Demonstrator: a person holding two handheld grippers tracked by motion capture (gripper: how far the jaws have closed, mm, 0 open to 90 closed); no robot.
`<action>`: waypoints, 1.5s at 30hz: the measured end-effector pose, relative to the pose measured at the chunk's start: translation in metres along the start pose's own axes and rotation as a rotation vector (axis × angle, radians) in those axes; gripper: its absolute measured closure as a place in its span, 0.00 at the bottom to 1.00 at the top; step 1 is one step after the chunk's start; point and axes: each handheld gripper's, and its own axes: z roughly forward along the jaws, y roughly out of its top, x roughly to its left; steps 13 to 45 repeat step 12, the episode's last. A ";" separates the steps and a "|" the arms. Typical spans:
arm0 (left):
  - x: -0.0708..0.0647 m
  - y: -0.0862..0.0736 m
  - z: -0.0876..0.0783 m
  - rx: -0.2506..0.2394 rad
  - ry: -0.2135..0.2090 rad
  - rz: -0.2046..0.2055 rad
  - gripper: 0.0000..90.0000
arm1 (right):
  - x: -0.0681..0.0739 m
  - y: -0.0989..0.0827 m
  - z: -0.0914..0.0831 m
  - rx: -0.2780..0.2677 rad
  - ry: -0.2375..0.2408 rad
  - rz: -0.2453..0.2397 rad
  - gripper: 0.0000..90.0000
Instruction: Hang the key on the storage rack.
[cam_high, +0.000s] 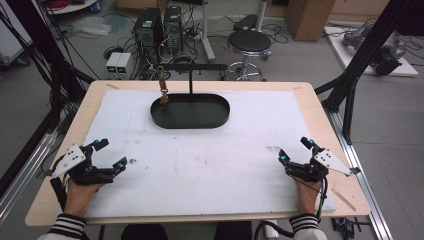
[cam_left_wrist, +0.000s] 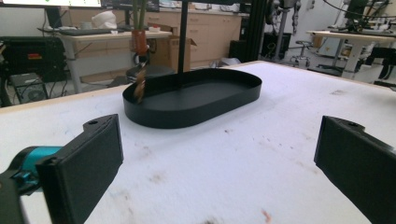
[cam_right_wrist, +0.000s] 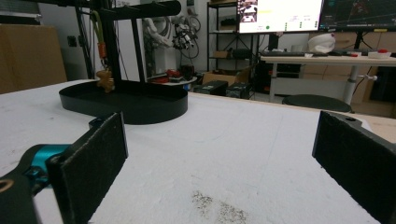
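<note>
A black oval tray (cam_high: 220, 116) sits at the far middle of the white mat, with a black T-shaped stand (cam_high: 191, 75) rising from it. A small brown charm (cam_high: 163, 95) hangs on a strap from the stand's left arm, its lower end just above the tray's left part. The same tray (cam_left_wrist: 233, 91) and charm (cam_left_wrist: 139, 84) show ahead of the left gripper, and the tray (cam_right_wrist: 154, 108) and charm (cam_right_wrist: 105, 79) ahead of the right one. My left gripper (cam_high: 111, 154) rests open at the near left. My right gripper (cam_high: 294, 150) rests open at the near right. Both hold nothing.
The white mat (cam_high: 210, 165) covers most of the wooden table (cam_high: 320, 107) and carries small dark stains. Black frame posts (cam_high: 352, 85) stand beside the table on both sides. Computers, cables and a stool (cam_high: 249, 45) are on the floor beyond the far edge.
</note>
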 end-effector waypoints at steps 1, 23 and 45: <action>-0.001 -0.003 -0.002 -0.011 0.006 0.004 0.02 | 0.000 0.000 0.000 0.000 0.000 0.002 0.03; -0.007 -0.015 -0.007 -0.058 0.030 0.026 0.02 | 0.000 0.000 0.000 0.000 -0.003 0.001 0.03; -0.007 -0.015 -0.007 -0.058 0.030 0.026 0.02 | 0.000 0.000 0.000 0.000 -0.003 0.001 0.03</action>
